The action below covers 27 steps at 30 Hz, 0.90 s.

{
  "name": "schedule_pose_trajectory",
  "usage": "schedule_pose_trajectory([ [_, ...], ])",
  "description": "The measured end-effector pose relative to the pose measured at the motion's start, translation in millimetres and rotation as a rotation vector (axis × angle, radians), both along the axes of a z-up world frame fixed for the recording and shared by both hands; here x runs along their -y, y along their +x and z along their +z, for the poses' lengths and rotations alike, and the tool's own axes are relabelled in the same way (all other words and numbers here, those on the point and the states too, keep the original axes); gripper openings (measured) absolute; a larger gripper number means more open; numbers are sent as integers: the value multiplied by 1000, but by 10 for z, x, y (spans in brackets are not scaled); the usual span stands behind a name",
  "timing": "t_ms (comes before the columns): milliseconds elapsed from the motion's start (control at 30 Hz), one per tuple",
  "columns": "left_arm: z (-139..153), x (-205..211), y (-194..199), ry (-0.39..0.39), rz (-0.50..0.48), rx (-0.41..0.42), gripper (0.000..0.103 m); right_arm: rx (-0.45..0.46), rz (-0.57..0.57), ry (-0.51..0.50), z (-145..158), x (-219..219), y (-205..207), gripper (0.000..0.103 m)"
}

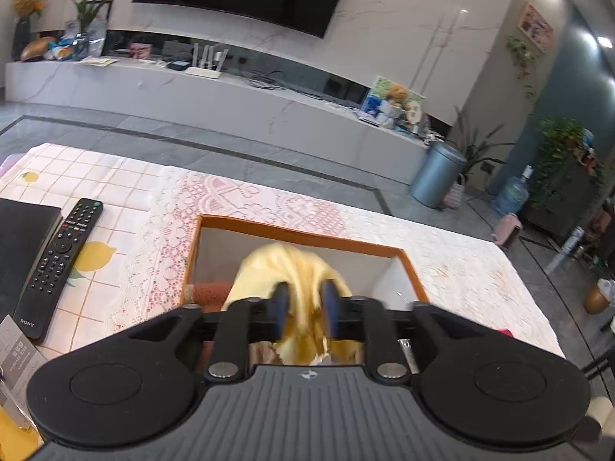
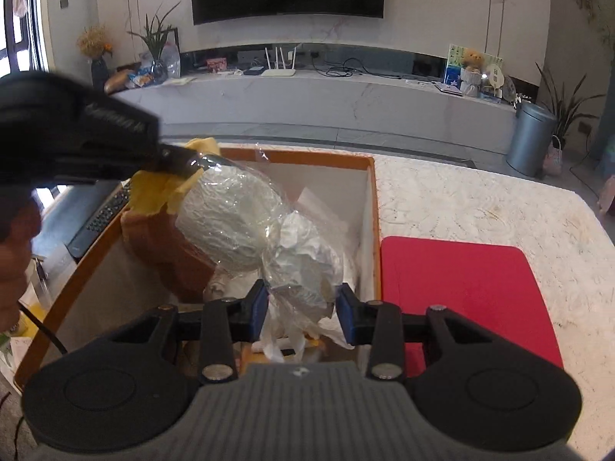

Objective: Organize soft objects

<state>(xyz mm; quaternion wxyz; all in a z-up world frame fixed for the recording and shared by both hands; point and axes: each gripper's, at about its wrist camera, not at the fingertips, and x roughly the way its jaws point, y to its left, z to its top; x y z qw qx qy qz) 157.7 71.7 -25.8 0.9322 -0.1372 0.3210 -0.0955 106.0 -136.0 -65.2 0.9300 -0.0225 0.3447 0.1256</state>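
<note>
In the left wrist view my left gripper (image 1: 305, 307) hangs over the orange-rimmed box (image 1: 292, 232). A yellow cloth (image 1: 269, 269) droops between its blue pads, which stand apart and loose around it. A rust-coloured soft item (image 1: 209, 292) lies in the box below. In the right wrist view my right gripper (image 2: 301, 307) is shut on a clear plastic bag of crumpled white stuffing (image 2: 234, 223), held over the same box (image 2: 307, 155). The left gripper (image 2: 188, 163) reaches in from the upper left at the yellow cloth (image 2: 153, 192), above a brown soft item (image 2: 173, 253).
A red mat (image 2: 461, 288) lies on the lace-covered table right of the box. A black remote (image 1: 61, 265) and a black flat case (image 1: 23, 238) lie to the left. A hand (image 2: 15, 269) shows at the left edge. A TV bench and a bin stand beyond.
</note>
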Motion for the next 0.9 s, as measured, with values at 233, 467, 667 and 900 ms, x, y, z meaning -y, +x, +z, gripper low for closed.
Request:
schedule_pose_trajectory([
  [233,14,-49,14,6,52,21,85,3,7,-9,20,-6,4,38],
  [467,172,-136,-124,10,79,47,87,-22,11,100,27,-11,21,39],
  [667,251,-173,-174,105,102,73,88,-104,89,66,-75,-309,29,60],
  [900,256,-218,-198,124,109,62,88,-99,166,-2,63,-268,-71,79],
])
